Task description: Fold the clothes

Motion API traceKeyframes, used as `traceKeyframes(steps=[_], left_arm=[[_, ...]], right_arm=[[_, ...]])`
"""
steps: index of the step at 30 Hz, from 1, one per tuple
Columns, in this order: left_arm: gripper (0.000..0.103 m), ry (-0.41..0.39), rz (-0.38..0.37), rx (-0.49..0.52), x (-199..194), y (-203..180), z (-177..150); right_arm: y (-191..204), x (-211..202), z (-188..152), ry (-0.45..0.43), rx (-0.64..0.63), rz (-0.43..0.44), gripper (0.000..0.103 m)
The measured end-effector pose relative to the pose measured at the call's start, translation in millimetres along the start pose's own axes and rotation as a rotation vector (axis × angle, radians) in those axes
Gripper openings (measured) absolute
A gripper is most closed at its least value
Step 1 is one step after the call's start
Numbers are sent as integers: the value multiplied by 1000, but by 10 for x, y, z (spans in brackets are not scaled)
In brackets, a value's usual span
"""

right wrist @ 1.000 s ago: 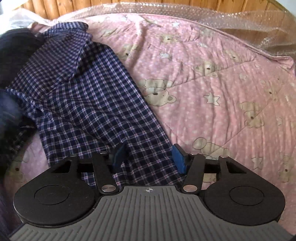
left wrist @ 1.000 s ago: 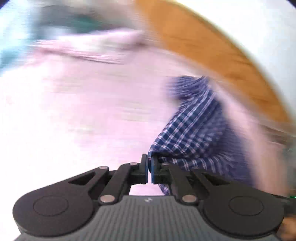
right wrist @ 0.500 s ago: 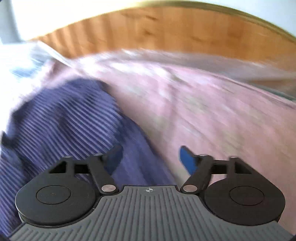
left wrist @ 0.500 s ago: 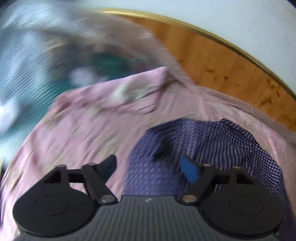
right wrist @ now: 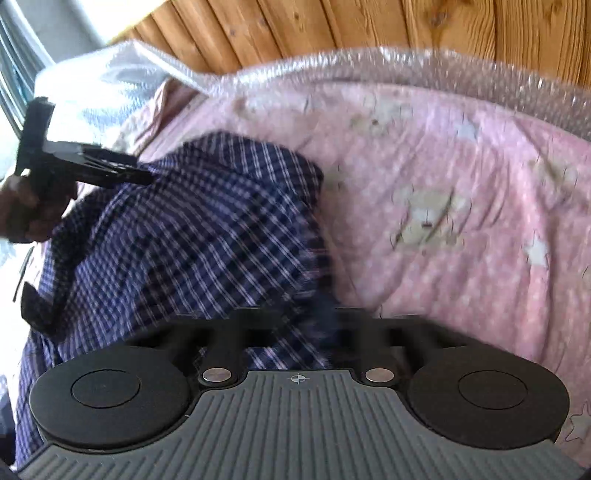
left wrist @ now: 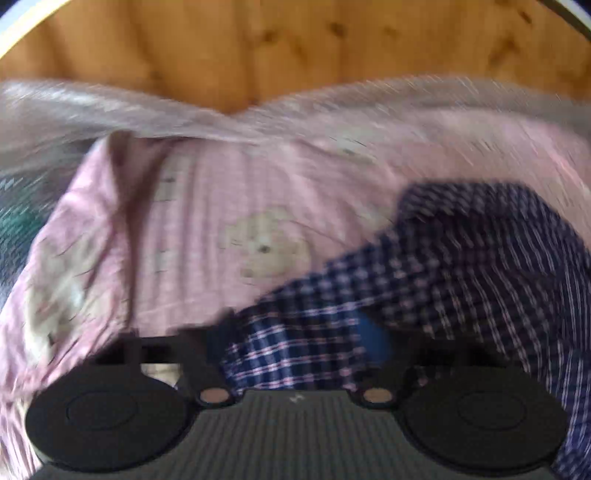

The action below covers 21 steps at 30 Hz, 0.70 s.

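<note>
1. A pink quilt [right wrist: 461, 177] printed with pale bears and stars covers the bed and fills most of both views. It is your work surface: soft, broad and flat enough for laying cloth out. Along its far edge runs a band of clear bubble wrap [right wrist: 406, 62], and beyond that stands a wooden plank wall [right wrist: 369, 26].

2. A dark blue checked shirt [right wrist: 207, 229] lies rumpled on the left part of the quilt in the right wrist view. It is bunched into a mound, not spread flat, so the folding looks to be at an early stage.

3. Your left gripper [left wrist: 295, 332] is at the shirt's left side, pointing down at the quilt. Its jaws are closing with checked fabric lying between them. The picture is blurred, and the pads do not appear to press the cloth yet. In the right wrist view you can see this gripper from outside, reaching into the far left of the mound, with your hand [right wrist: 26, 210] around its handle.

4. Your right gripper [right wrist: 325, 325] sits at the near right edge of the shirt. Its jaws have come fully together, and the checked hem runs up between them, so it seems to pinch that edge.

5. The likely reason for a grip on each side: two separate hold points would let you lift the shirt and pull it straight before folding.
</note>
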State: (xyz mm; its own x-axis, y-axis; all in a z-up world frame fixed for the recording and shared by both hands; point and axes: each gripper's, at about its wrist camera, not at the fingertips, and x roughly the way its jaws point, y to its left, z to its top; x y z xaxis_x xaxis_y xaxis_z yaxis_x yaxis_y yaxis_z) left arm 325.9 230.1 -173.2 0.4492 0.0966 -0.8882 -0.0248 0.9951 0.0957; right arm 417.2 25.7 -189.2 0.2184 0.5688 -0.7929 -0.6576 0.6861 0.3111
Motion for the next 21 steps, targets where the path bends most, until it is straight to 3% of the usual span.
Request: traceKeyframes(steps=[1,4,9,12,14,15,17,19,21], left_arm=[[0,2,-7,2,6,-27,-3],[0,-109,8,-34,-200,-62,77],[0,-272,-25,-151,-518,7,461],[1,-197,7,-133,-314,-50,599],[3,-90,89,-112,-54,-78,542],[7,-59,100,-111,5,-72,466],[17,-40,76,-133,31,-34,323],[40,-49,92,-125,41,-16,289],[47,-62,107,-116,42,-8,280]], right_arm=[[8,-24,-23,-5,-10,-4,0],[36,-185,21,-55,-58,-86,0],[-113,-636,400,-193,-99,-254,0],[-299,-706,632,-231,-109,-379,0],[-511,-679,699,-238,-19,-363,0],[-594,-656,669,-228,15,-313,1],[-618,-629,485,-207,67,-167,19],[-636,-600,302,-188,114,-26,73],[-530,-520,160,-196,66,9,84]])
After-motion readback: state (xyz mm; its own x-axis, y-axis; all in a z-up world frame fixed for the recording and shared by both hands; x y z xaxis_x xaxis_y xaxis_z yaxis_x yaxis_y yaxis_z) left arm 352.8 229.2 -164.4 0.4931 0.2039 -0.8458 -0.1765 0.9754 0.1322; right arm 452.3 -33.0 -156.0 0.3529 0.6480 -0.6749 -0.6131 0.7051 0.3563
